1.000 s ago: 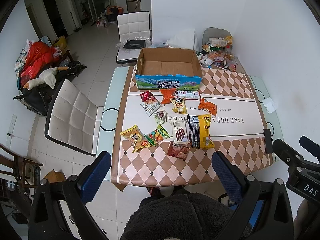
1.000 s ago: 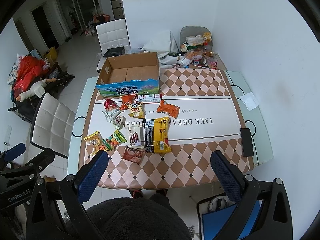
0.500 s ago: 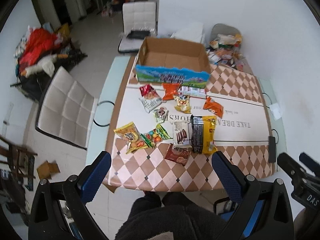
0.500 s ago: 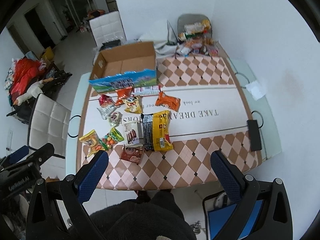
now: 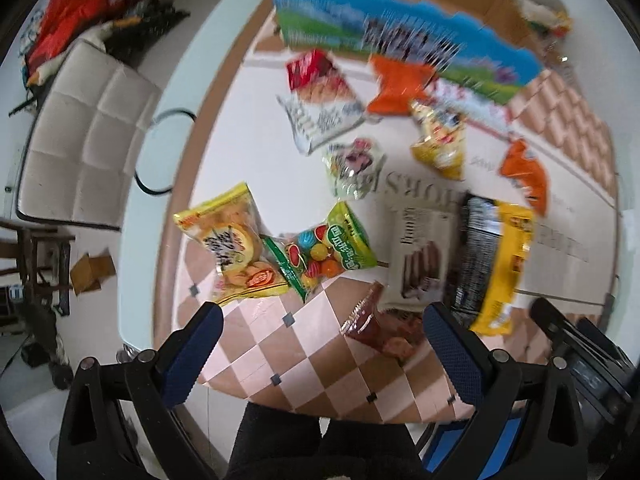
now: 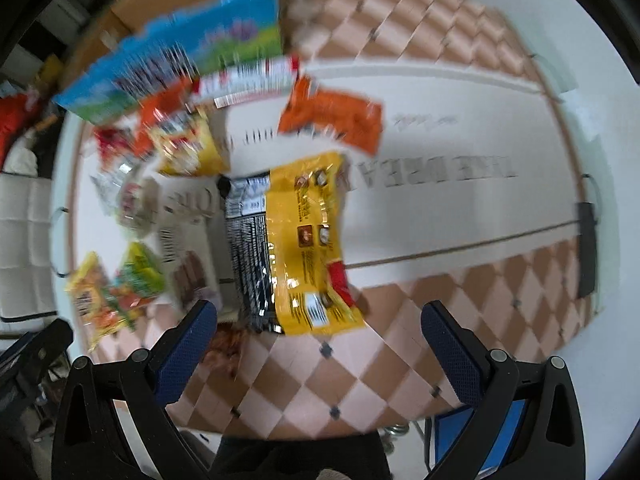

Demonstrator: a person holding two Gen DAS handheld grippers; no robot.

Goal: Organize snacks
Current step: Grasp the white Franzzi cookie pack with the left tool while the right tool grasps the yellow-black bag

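Several snack packets lie on the checked tablecloth point(image 5: 304, 360) in front of an open cardboard box with a blue and green printed side point(image 5: 400, 44). My left gripper point(image 5: 320, 320) is open and empty above the near table edge, close to a green candy bag point(image 5: 324, 252), a yellow biscuit bag point(image 5: 232, 244) and a dark red packet point(image 5: 380, 328). My right gripper point(image 6: 320, 320) is open and empty, just short of a large yellow and black bag point(image 6: 296, 244). An orange packet point(image 6: 332, 116) lies beyond it. The box point(image 6: 176, 56) shows blurred in the right wrist view.
A white padded chair point(image 5: 80, 132) stands left of the table. A black flat device point(image 6: 587, 248) lies near the table's right edge. Clutter sits behind the box at the far end point(image 5: 544, 12). My dark-clothed legs are at the near edge point(image 5: 320, 448).
Both grippers have dropped and moved forward toward the table, so the snacks now look much larger and blurred. Both stay open and empty.
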